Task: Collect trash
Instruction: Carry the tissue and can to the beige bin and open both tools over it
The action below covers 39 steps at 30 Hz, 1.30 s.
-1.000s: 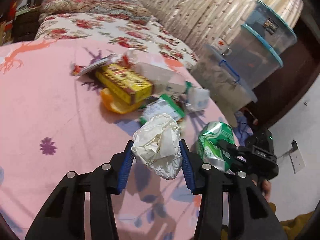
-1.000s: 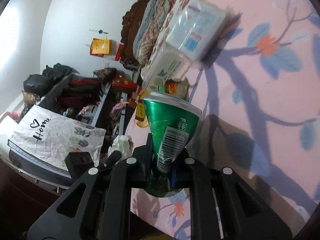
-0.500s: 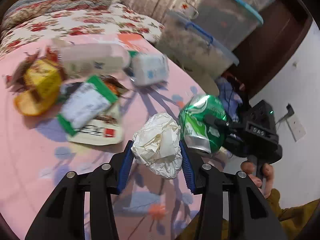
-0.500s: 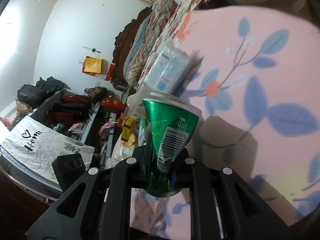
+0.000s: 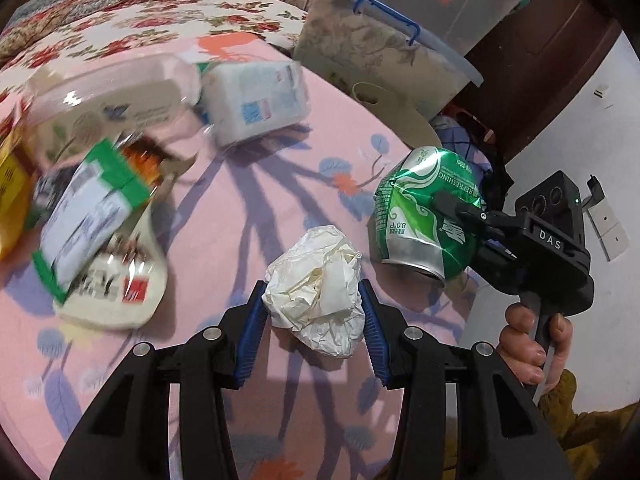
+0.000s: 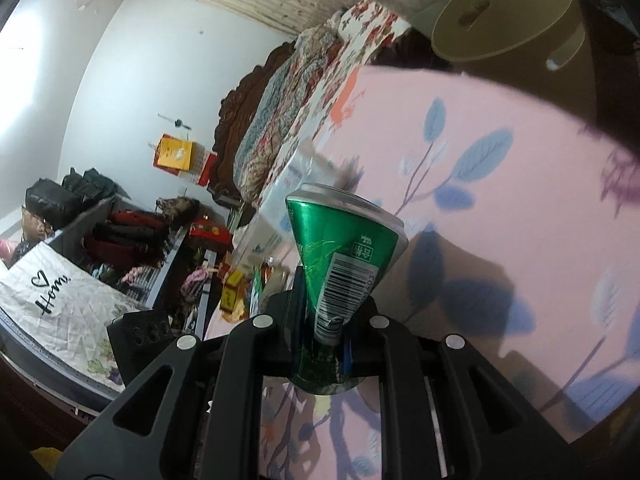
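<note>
My left gripper (image 5: 312,308) is shut on a crumpled white paper ball (image 5: 318,288), held above the pink flowered bedspread (image 5: 248,216). To its right, a hand (image 5: 528,344) holds my right gripper (image 5: 448,208), shut on a crushed green can (image 5: 428,216). In the right wrist view the same can (image 6: 340,256) is pinched flat near its lower end in the right gripper (image 6: 324,336). More trash lies on the bed at left: a green-and-white packet (image 5: 88,208), a white pouch (image 5: 120,292), a tissue pack (image 5: 256,100) and a clear plastic box (image 5: 108,100).
A round beige lid (image 5: 396,112) sits just past the bed's edge, seen too in the right wrist view as the lid (image 6: 504,12). Stacked clear storage bins (image 5: 384,44) stand behind it. A white wall (image 5: 580,120) is at right. Shelves with bags (image 6: 100,220) fill the room's far side.
Both grippers have swung right across the bed toward its edge, each keeping its load. The trash pile has slid to the left of the left wrist view; the beige lid has come into sight.
</note>
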Tool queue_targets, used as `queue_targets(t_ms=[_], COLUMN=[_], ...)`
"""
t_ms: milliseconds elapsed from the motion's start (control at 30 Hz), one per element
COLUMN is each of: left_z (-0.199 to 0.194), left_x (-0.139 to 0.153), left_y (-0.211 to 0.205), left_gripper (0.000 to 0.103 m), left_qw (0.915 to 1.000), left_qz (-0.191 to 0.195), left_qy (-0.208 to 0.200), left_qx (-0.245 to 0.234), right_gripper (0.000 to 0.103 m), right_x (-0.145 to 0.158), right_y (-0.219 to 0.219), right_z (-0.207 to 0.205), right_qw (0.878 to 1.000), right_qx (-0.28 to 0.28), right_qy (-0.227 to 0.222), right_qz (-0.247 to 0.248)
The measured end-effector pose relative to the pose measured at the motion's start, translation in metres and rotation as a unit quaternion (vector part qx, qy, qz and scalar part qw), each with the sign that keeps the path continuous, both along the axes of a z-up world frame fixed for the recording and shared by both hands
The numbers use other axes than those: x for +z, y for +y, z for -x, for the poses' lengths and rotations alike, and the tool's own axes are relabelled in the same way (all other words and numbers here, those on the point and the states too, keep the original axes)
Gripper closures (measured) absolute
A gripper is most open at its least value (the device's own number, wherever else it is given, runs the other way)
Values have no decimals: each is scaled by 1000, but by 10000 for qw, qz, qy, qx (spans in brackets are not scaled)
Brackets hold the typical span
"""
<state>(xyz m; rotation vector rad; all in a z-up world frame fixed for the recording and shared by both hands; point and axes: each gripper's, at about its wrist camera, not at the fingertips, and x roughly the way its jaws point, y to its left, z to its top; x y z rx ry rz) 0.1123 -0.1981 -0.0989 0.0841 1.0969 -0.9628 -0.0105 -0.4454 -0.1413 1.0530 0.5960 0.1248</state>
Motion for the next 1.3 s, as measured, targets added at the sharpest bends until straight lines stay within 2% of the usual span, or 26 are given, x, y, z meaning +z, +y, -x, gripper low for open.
queue_targets(t_ms=[233,333,467,600,700,767,800,833,867,900,933,1033,1133,1200,1300], left_z=[-15,-27,-52,-79,-92,-99,-101,-103,-104,-105,-105,-104,-94,-83,-58], left_x=[18,27,32,35,33,29,26,23,18,16,14,14,23,27,22], left_y=[-69,-119,-182,-240,-276,-299,-307,-312,-318,-319,-320,-310,-281,-248,-188], left_gripper=[60,60,60,60,59,56,50,36,33,33,33,33,33,33,33], left_qw=[9988,9969,9960,9955,9958,9962,9967,9972,9981,9983,9983,9983,9979,9964,9935], left_qz=[82,47,127,238,297,276,243,195,107,72,35,86,255,477,703], left_qy=[-58,-268,-118,4,-17,-23,-19,-7,-3,-4,19,58,28,134,246], left_qx=[-469,-732,-882,-912,-871,-820,-778,-725,-612,-575,-573,-568,-587,-685,-866], right_gripper=[86,86,86,86,83,83,81,73,63,39,30,30,30,31,40], right_x=[10,18,28,34,31,24,21,20,19,18,20,25,28,31,34], right_y=[-55,-86,-134,-170,-186,-194,-199,-202,-205,-208,-208,-201,-191,-183,-162], right_z=[-2,-3,-14,-32,-44,-52,-55,-58,-60,-59,-54,-50,-48,-50,-65], right_qw=[9983,9955,9891,9780,9706,9699,9698,9696,9693,9678,9654,9623,9649,9686,9800], right_qx=[-523,-839,-1278,-1578,-1706,-1694,-1699,-1707,-1723,-1811,-1946,-2024,-2032,-1901,-1386], right_qy=[-118,-147,-94,252,507,626,689,731,764,775,691,581,432,354,236], right_qz=[248,421,725,1341,1622,1632,1610,1592,1579,1567,1595,1720,1608,1565,1411])
